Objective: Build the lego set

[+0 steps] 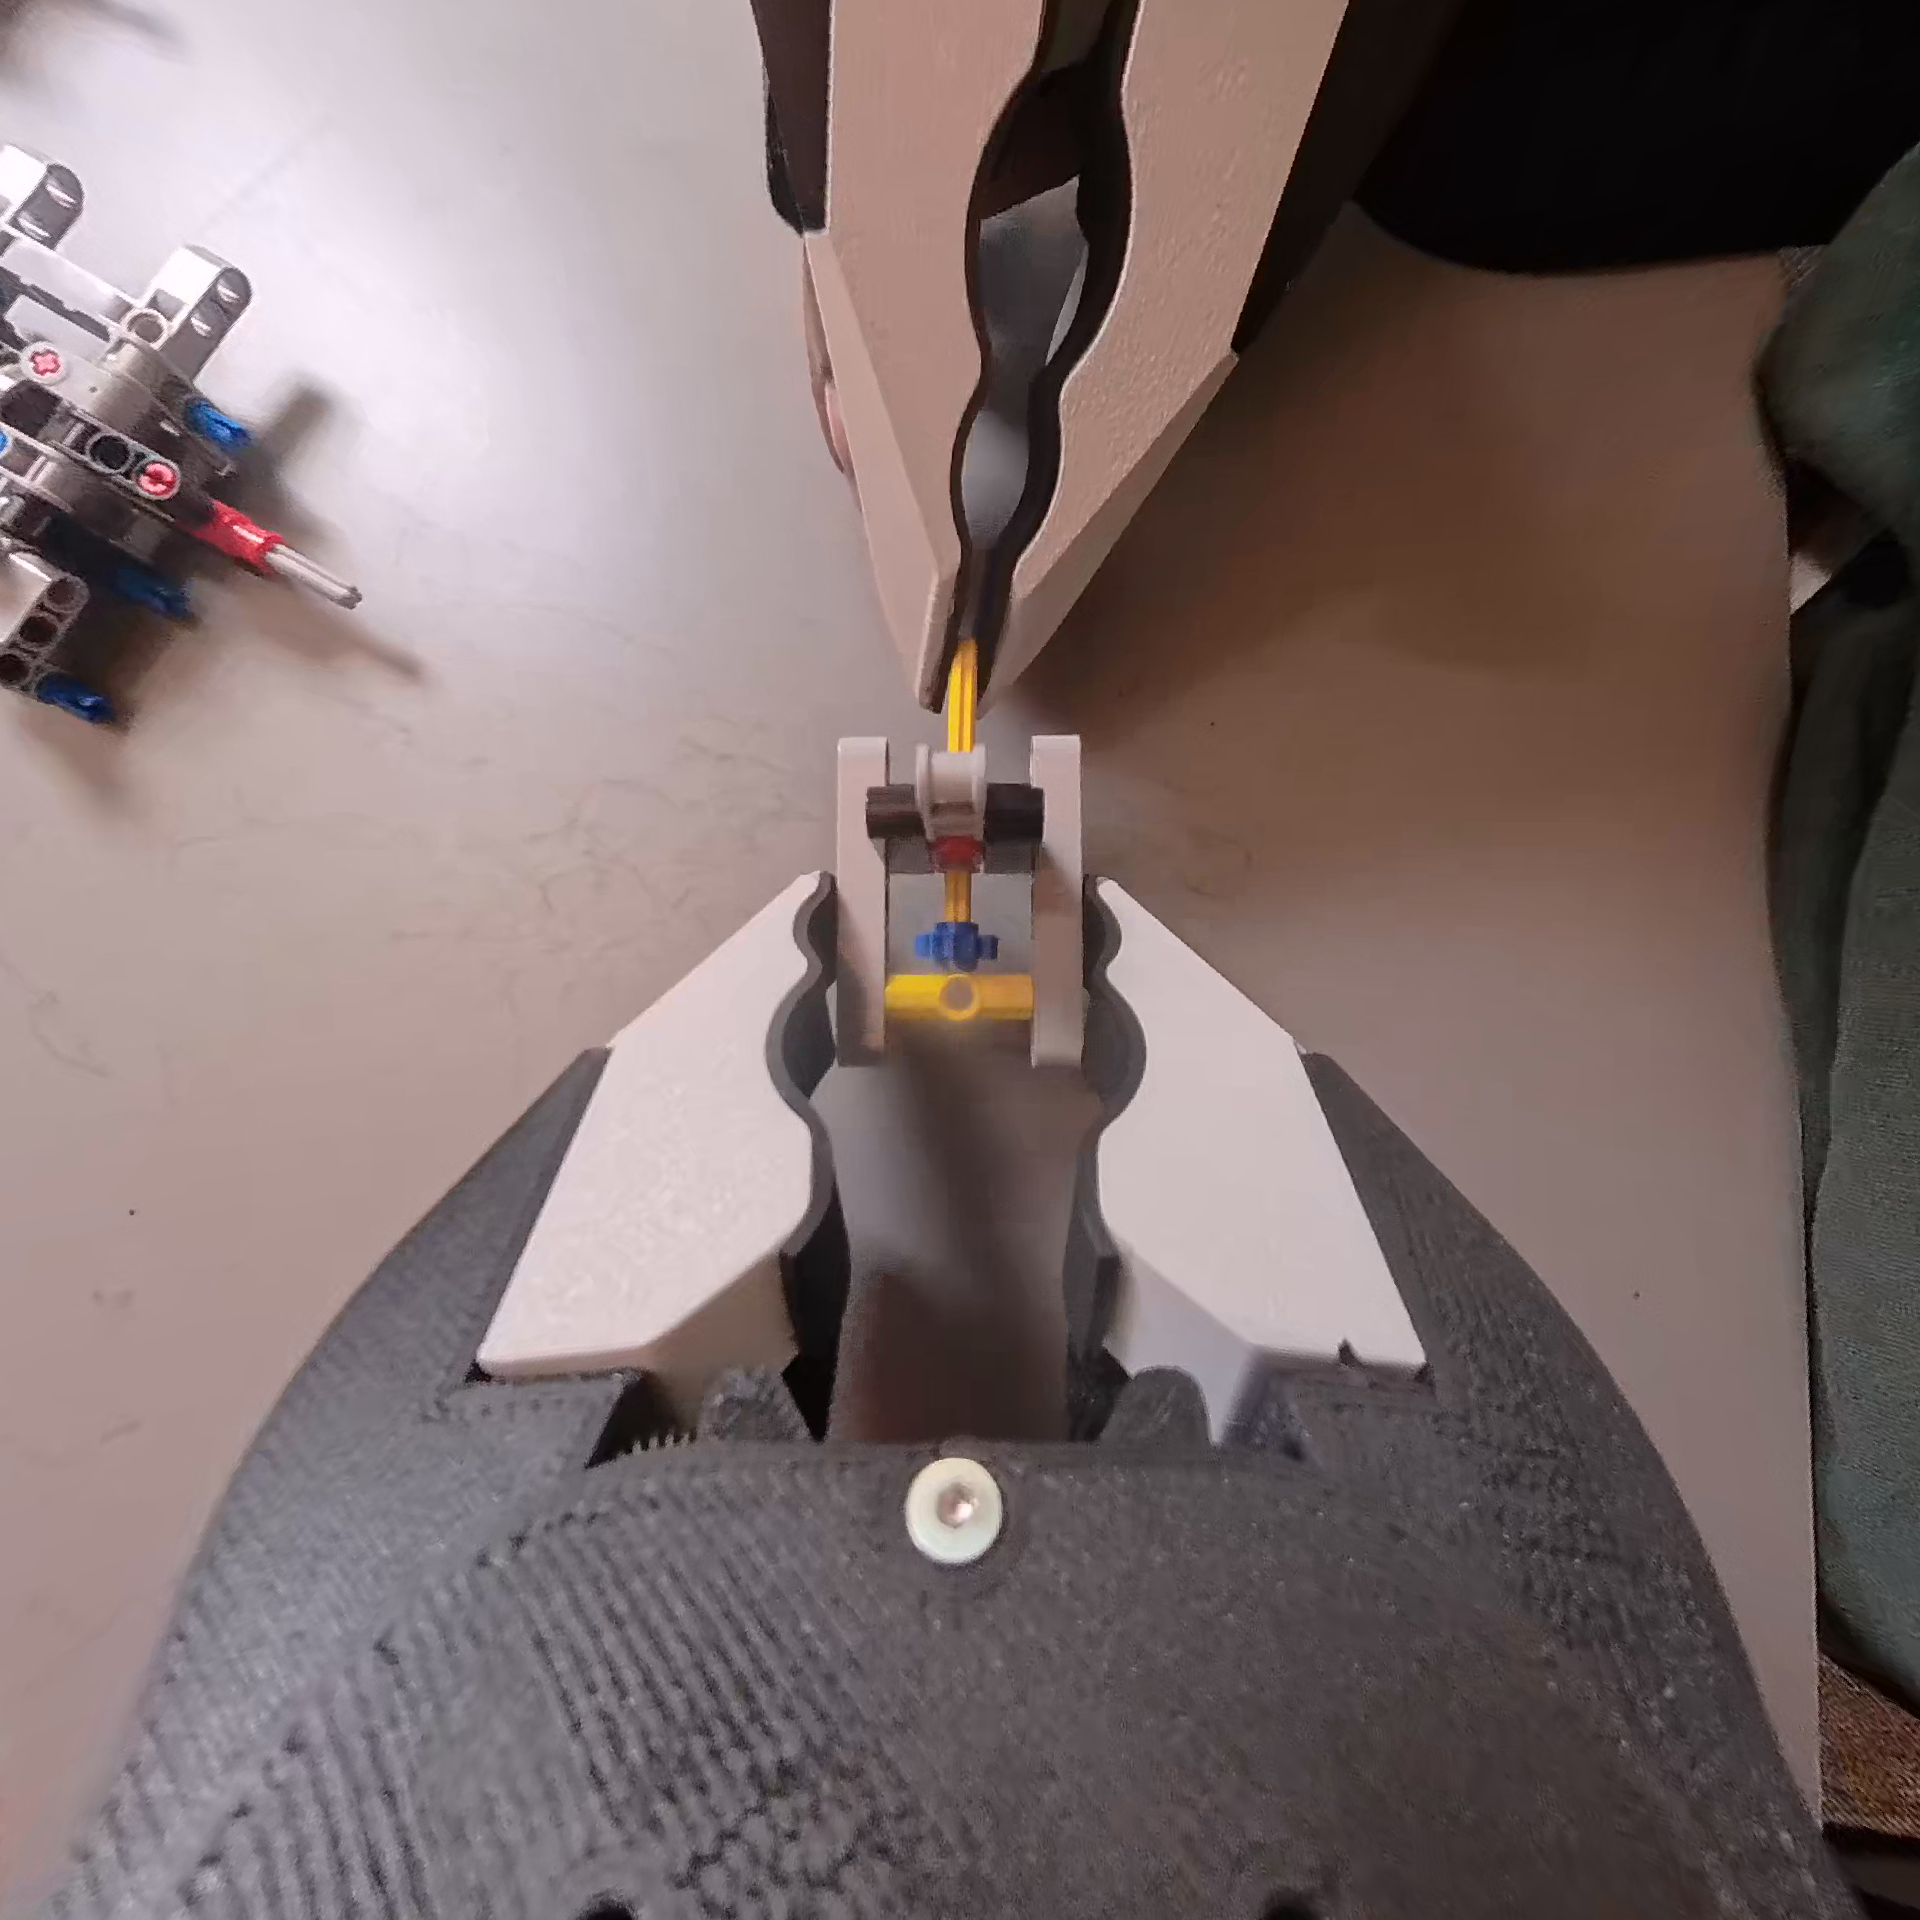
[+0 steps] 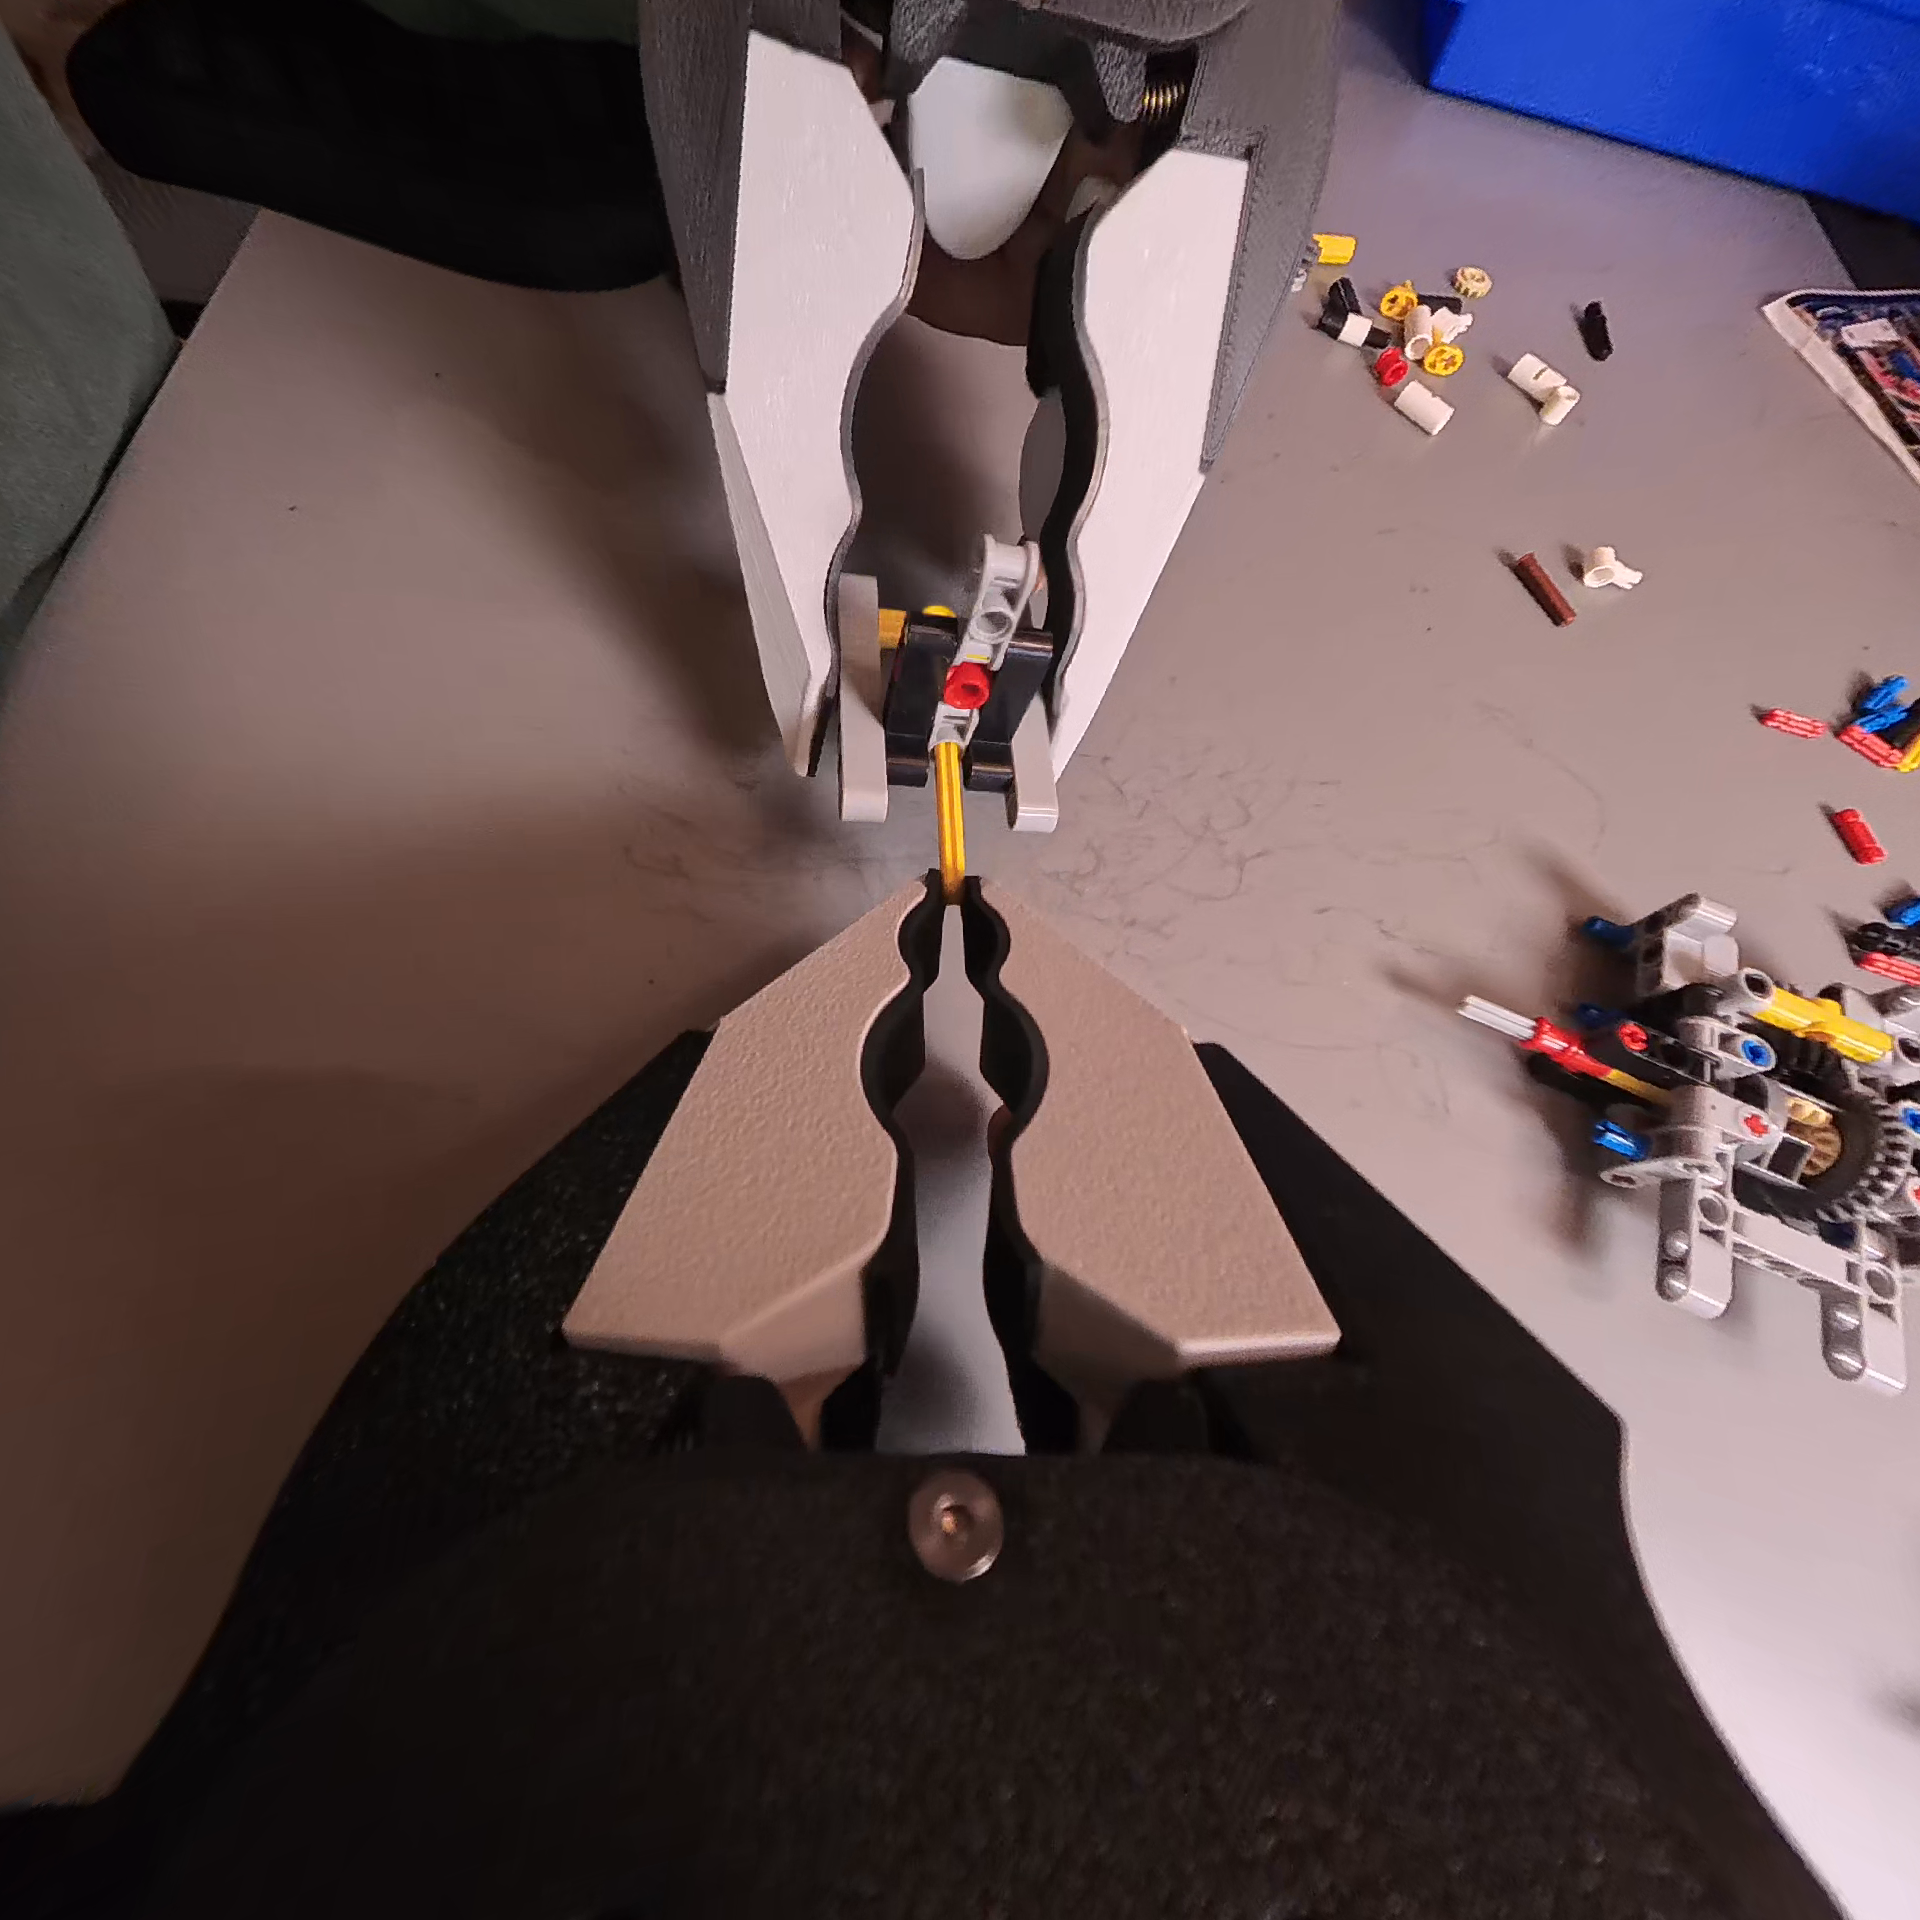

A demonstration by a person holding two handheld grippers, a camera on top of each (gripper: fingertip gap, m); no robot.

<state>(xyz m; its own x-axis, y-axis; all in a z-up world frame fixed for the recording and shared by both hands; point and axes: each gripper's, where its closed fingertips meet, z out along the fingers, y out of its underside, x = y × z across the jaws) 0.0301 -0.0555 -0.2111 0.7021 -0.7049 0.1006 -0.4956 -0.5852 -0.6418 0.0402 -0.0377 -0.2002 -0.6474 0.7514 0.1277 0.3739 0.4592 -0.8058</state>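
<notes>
Fingers of the left gripper (image 1: pixel 958 966) pinched a small toy-brick frame (image 1: pixel 1058 894) by its two pale grey side beams, holding it above the beige counter (image 1: pixel 520 935). Between the beams sat a black crosspiece, a red pin, a blue gear (image 1: pixel 956 943) and a yellow connector (image 1: pixel 958 997). A yellow rod (image 1: pixel 962 691) ran through the middle and out the far end, where the right gripper (image 1: pixel 961 665) clamped its tip. A larger grey brick model (image 1: pixel 104 457) lay far left.

From the right wrist, the right gripper (image 2: pixel 952 883) had its fingers pressed on the rod's (image 2: pixel 950 821) near end, the frame (image 2: pixel 940 696) just beyond in the left gripper (image 2: pixel 945 727). Loose pieces (image 2: pixel 1423 332), a blue box (image 2: pixel 1683 94) and the larger model (image 2: pixel 1766 1122) lay to the right.
</notes>
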